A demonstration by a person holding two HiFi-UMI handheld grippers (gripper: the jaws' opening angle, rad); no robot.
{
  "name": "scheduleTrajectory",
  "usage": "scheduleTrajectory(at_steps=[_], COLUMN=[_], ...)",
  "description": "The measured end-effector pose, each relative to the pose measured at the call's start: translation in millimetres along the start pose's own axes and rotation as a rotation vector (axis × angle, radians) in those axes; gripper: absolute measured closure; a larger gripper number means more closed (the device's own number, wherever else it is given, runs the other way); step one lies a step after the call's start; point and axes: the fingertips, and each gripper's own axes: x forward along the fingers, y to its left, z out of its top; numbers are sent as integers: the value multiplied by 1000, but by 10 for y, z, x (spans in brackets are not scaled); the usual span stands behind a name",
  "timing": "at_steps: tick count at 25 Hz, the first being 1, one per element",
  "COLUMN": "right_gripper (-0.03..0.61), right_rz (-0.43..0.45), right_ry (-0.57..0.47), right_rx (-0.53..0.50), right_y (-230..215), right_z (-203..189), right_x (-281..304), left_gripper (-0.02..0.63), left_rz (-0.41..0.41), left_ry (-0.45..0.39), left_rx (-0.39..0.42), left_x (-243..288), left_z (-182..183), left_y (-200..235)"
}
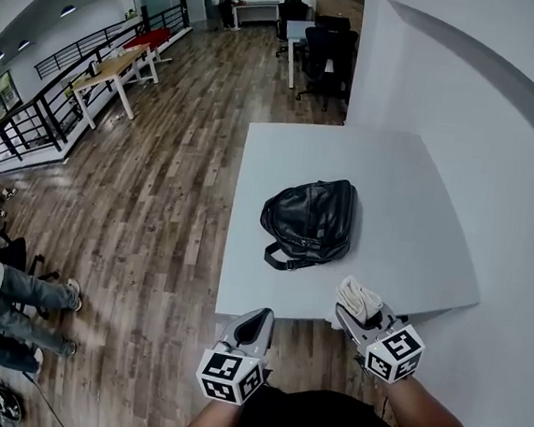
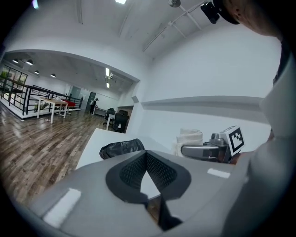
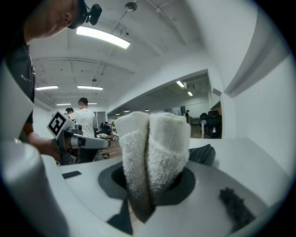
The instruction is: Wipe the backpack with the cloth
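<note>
From our head we look steeply down at the table (image 1: pixel 407 221); both gripper views, low beside it, share the backpack (image 2: pixel 121 148).

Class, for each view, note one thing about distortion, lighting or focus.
Head view: fisheye bends the table edges; backpack evenly lit, sharp. Left gripper view: dark rounded corners, the left gripper looks soft. Right gripper view: ceiling light glares; cloth texture is sharp.

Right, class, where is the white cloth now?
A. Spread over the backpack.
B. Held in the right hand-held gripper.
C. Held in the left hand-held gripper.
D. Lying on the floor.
B: the folded cloth sits pinched between the jaws of the right hand-held gripper, short of the backpack on the table.
</note>
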Motion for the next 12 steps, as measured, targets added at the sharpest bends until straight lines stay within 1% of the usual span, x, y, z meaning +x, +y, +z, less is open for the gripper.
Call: scheduleTrajectory(at_steps=[5, 9, 12], right_gripper=[480, 480, 480], right_rz=[-6, -2, -4], right_ry=[-7, -24, -16], right_rx=[12, 36, 86], right_y=[-147, -182, -222], right_z=[-154, -265, -415], right_x=[-586, -996, -1234], left_gripper=[607, 607, 607], left_rz=[-8, -10, -3], left_ry=[-25, 10, 34], left_rx=[-1, -6, -12], left_x=[10, 40, -20], left_z=[-98, -345, -493], left_y=[-613, -1007, -1245])
